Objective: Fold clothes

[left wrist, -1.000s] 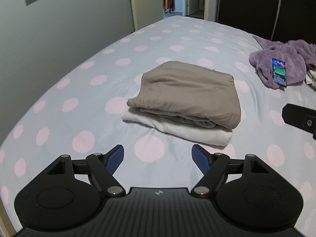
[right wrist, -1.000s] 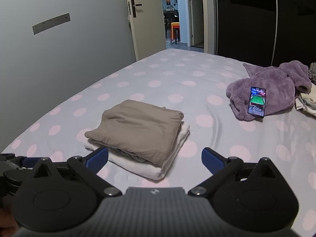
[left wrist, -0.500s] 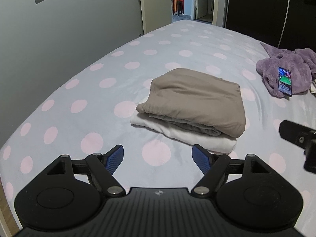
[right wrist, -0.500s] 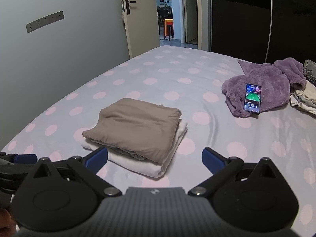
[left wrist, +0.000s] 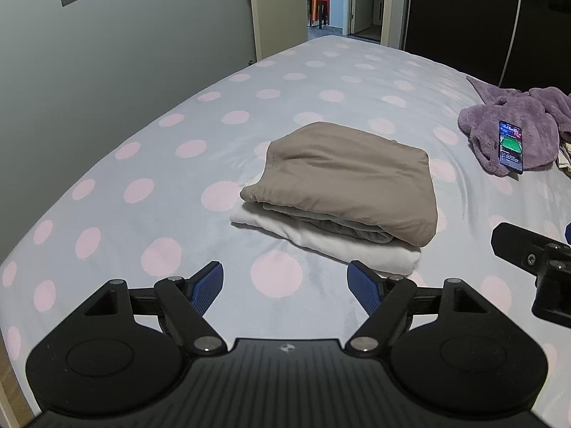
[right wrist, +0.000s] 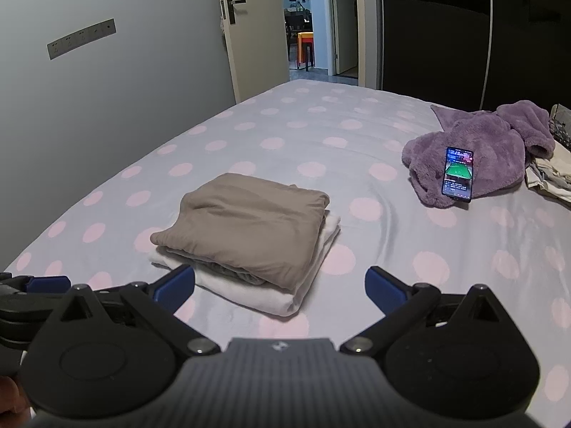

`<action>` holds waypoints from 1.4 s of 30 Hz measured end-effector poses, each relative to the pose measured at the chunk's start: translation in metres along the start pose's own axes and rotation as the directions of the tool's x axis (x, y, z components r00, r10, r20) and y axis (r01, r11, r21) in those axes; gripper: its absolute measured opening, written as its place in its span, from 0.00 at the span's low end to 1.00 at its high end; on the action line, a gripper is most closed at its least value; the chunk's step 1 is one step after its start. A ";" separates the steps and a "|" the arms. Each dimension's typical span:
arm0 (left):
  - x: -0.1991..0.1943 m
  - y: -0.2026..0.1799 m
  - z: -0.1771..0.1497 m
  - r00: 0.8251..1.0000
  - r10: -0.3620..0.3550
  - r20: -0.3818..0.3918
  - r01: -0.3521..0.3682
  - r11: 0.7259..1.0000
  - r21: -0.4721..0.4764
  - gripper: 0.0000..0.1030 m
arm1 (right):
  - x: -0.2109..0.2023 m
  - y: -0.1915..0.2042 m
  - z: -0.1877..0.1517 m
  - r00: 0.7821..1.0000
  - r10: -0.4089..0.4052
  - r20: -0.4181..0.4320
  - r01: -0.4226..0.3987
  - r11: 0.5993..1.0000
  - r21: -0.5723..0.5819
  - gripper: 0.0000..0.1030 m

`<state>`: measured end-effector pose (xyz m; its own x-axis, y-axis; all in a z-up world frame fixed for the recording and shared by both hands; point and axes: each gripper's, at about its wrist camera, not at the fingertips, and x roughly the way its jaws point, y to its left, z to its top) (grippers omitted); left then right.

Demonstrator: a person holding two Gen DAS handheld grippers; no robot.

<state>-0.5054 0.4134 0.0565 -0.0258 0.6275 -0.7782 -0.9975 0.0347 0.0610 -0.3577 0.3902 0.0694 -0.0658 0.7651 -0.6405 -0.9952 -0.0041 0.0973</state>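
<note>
Left claw [left wrist: 285,283]: blue pads set wide apart, nothing between them, hovering over the bed [left wrist: 171,164]

Right claw [right wrist: 280,285]: pads likewise spread, gripping nothing; the near edge of the clothes pile shows through its gap, but the pads stand clear of the cloth

Folded pile sits on the spotted sheet just ahead of both claws, a little right of the left claw's line and a little left of the right claw's

- taupe garment [left wrist: 349,174] on top, folded flat
- a grey layer [left wrist: 332,223] peeking out under its front edge
- white garment [left wrist: 321,240] at the bottom, sticking out toward the claws

Well beyond the right claw, far right of the bed: purple fleece [right wrist: 478,153] in a loose heap, unfolded. A phone [right wrist: 458,174] leans upright against it, screen lit. Just right of the fleece, a crumpled pale garment [right wrist: 549,174], partly cut off by the frame edge

Left wrist view catches part of the right claw's black frame at the right edge; right wrist view catches the left claw's frame at the lower left

Behind the bed: grey wall, open door [right wrist: 249,28], dark wardrobe
</note>
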 end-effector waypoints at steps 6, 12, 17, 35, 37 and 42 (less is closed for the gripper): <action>-0.002 -0.003 -0.003 1.000 0.004 -0.002 -0.004 1.000 0.005 0.74 | -0.001 -0.001 -0.001 1.000 0.000 -0.001 0.000 1.000 0.005 0.99; -0.002 -0.004 -0.003 1.000 0.004 -0.002 -0.004 1.000 0.007 0.74 | 0.000 -0.002 -0.001 1.000 0.001 -0.004 -0.001 1.000 0.007 0.99; 0.000 -0.003 -0.002 1.000 0.001 -0.003 -0.001 1.000 0.007 0.74 | 0.001 -0.002 -0.001 1.000 0.001 -0.006 -0.001 1.000 0.008 0.99; 0.204 -0.011 0.090 0.998 -0.065 -0.003 0.065 0.997 0.028 0.74 | 0.033 -0.017 -0.003 1.000 -0.022 0.012 0.023 1.000 -0.014 0.99; 0.229 -0.013 0.100 0.998 -0.066 0.004 0.066 0.998 0.013 0.74 | 0.038 -0.023 -0.006 0.999 -0.035 -0.002 0.035 0.999 -0.015 0.99; 0.267 0.009 0.128 0.998 0.025 0.062 -0.017 0.991 -0.132 0.74 | 0.051 -0.036 -0.013 0.997 -0.058 -0.051 0.058 0.998 -0.007 0.99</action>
<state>-0.5126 0.6812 -0.0707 -0.0468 0.6752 -0.7362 -0.9969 -0.0786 -0.0087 -0.3258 0.4211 0.0233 -0.0111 0.7305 -0.6828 -0.9978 0.0361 0.0548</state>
